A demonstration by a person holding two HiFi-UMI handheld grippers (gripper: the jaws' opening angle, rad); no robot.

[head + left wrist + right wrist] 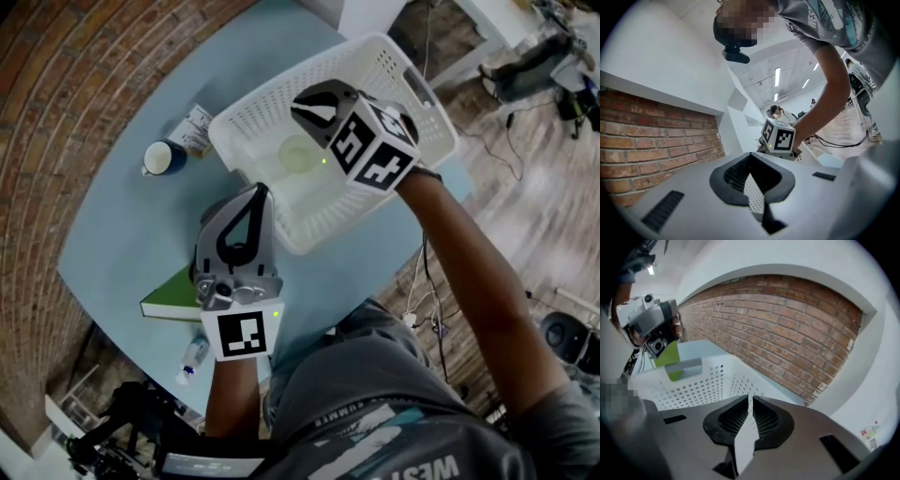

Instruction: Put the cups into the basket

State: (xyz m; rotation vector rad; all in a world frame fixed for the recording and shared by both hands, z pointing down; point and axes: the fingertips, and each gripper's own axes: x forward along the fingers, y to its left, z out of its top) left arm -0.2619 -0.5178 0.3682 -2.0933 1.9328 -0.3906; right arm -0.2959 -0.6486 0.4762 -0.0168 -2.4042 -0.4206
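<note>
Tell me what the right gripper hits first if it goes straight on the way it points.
The right gripper would likely meet the perforated wall of the white basket first; depth is unclear.

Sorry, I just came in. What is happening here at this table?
A person holds a gripper in each hand over a blue table. The right gripper hangs above the white basket, where a pale green cup already sits. The left gripper is at the basket's near side. Both are shut and hold nothing. A blue cup stands on the table, outside the basket.
</note>
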